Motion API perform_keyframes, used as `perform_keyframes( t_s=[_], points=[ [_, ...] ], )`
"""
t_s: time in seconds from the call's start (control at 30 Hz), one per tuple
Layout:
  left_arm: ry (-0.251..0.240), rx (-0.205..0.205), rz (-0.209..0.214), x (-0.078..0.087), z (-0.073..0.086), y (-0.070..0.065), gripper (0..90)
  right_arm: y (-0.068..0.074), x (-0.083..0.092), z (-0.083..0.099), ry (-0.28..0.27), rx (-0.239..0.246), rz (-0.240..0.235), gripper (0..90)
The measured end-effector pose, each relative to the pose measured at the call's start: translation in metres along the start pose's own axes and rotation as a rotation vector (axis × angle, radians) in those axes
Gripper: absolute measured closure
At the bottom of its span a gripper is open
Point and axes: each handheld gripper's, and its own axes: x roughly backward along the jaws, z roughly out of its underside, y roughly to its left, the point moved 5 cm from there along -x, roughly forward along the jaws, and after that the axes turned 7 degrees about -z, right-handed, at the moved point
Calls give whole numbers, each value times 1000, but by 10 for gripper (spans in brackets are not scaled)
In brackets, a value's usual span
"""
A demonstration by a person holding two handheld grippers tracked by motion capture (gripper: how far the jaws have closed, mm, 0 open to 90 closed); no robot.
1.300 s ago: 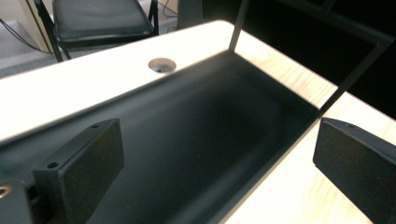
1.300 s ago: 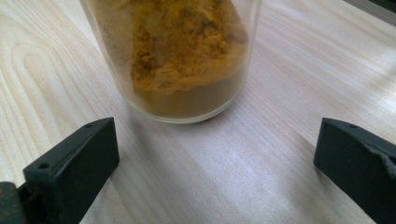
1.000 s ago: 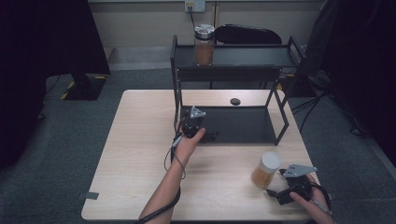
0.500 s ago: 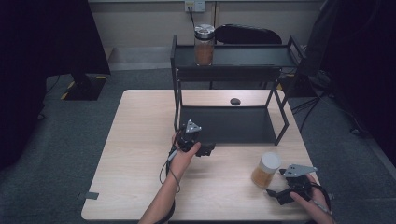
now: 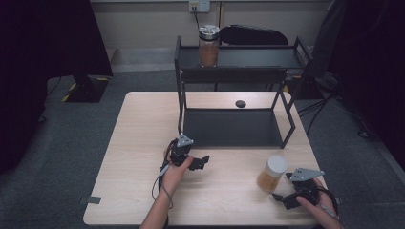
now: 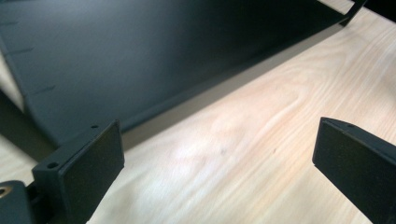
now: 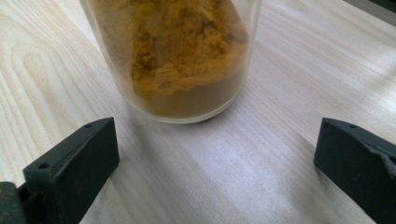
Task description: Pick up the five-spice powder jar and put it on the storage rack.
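At a pale wooden table [image 5: 138,157], a person works 2 hand-held black two-jaw grippers around a clear glass jar of orange-brown powder with a white lid [image 5: 271,173], which stands upright on the tabletop near the front right corner, in front of a black metal two-tier shelf rack [image 5: 234,125]. The right gripper [image 5: 281,197] sits low just beside the jar on the person's side, its jaws spread wide and empty; in the right gripper view the jar's base [image 7: 187,88] stands ahead of the jaws, apart from both of them. The left gripper [image 5: 202,161] rests over the table just in front of the rack's lower tray, jaws likewise spread and holding nothing, with the tray edge [image 6: 196,93] near in its own view. A second, metal-lidded glass jar of brown powder [image 5: 208,46] stands on the rack's top shelf, and a small black disc [image 5: 240,103] lies on the table behind the lower tray. The likely risk: an advance that catches the jar off centre or too low could tip or slide the smooth glass, and a weak squeeze could let it slip on the lift toward the rack.
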Motion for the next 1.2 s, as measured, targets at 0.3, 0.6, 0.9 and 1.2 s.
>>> perform_keyframes(
  t_s=[0.3, 0.6, 0.9, 1.2],
  points=[
    [10, 0, -34, 20, 21, 4, 18, 0, 0, 0, 0, 0, 0, 0],
    [34, 14, -79, 39, 39, 14, 18, 0, 0, 0, 0, 0, 0, 0],
    [56, 23, -126, 57, 53, 20, 19, 0, 0, 0, 0, 0, 0, 0],
    [129, -3, -170, 63, 54, 15, 13, 0, 0, 0, 0, 0, 0, 0]
  ],
)
